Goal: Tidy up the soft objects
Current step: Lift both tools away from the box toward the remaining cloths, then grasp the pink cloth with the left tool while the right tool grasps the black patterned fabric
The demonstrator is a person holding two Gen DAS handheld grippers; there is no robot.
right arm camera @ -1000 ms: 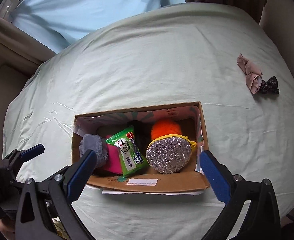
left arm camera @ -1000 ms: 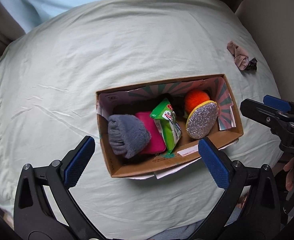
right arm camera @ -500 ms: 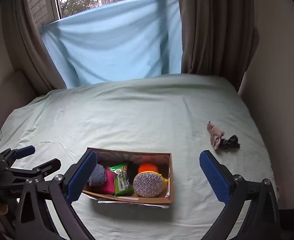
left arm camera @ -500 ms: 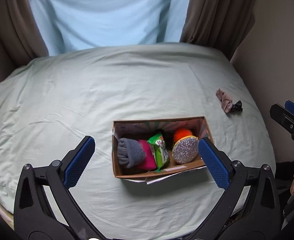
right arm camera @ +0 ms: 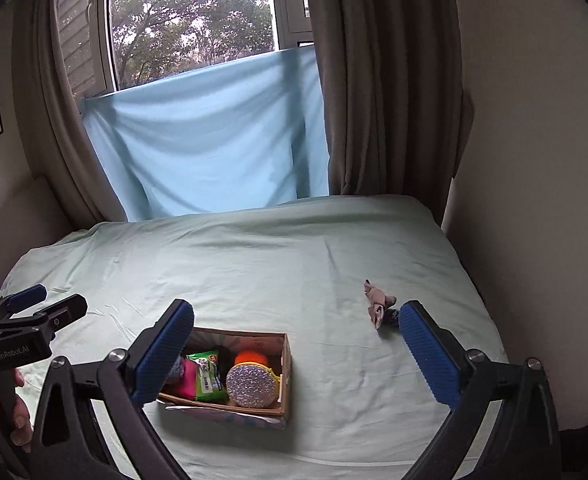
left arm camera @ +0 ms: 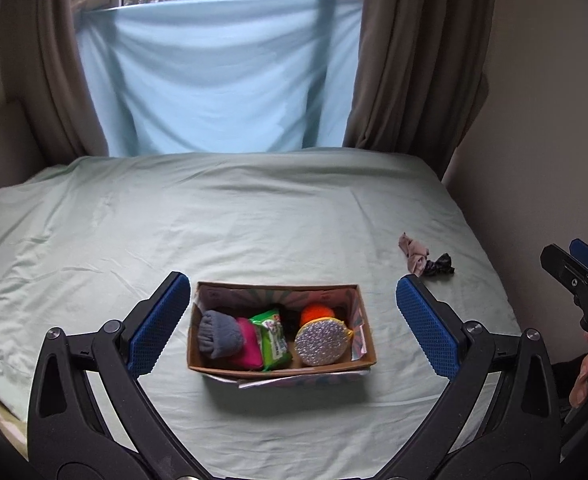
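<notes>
Cardboard box (left arm camera: 280, 366) on the bed (left arm camera: 254, 216) already holds several soft items; a crumpled cloth (left arm camera: 416, 254) lies well apart, seemingly left. Left hand-held gripper (left arm camera: 290, 330) and right hand-held gripper (right arm camera: 296, 354) hover released, empty.

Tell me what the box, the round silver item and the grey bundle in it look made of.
Box: brown corrugated cardboard, matte, with raw edges and a printed inner lining.
Round silver item: glittery sequin-like fabric, sparkling, with yellow trim; possibly a pouch.
Grey bundle: soft ribbed knit, fuzzy and dull, likely a rolled sock.
</notes>
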